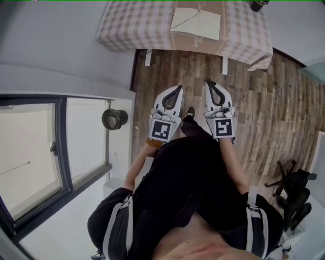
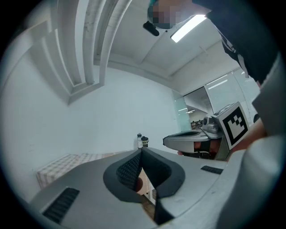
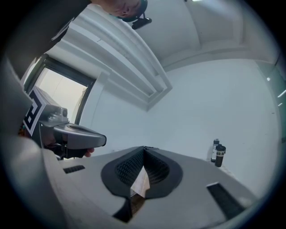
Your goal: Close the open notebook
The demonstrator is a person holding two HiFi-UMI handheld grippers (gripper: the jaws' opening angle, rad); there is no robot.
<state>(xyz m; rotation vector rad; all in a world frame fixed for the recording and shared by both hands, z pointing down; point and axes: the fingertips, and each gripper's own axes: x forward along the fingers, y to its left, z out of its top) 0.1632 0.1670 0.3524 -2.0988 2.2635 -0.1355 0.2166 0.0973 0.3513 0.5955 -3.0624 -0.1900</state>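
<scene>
In the head view the open notebook (image 1: 196,23) lies with white pages up on a table under a checked cloth (image 1: 127,25), far ahead at the top. Both grippers are held out level over the wood floor, well short of the table. My left gripper (image 1: 179,88) is shut, its tips meeting with nothing between them (image 2: 141,150). My right gripper (image 1: 209,83) is shut and empty too (image 3: 144,148). Each gripper view shows the other gripper alongside: the right gripper (image 2: 190,139) and the left gripper (image 3: 73,134). The notebook's pages are hidden behind the jaws in both gripper views.
Two dark bottles (image 1: 259,5) stand at the table's far right corner, also seen as bottles (image 2: 142,141) and bottles (image 3: 218,154). A window (image 1: 35,152) and a round dark object (image 1: 114,119) are at left. A black chair base (image 1: 294,188) stands at right on the wood floor (image 1: 264,111).
</scene>
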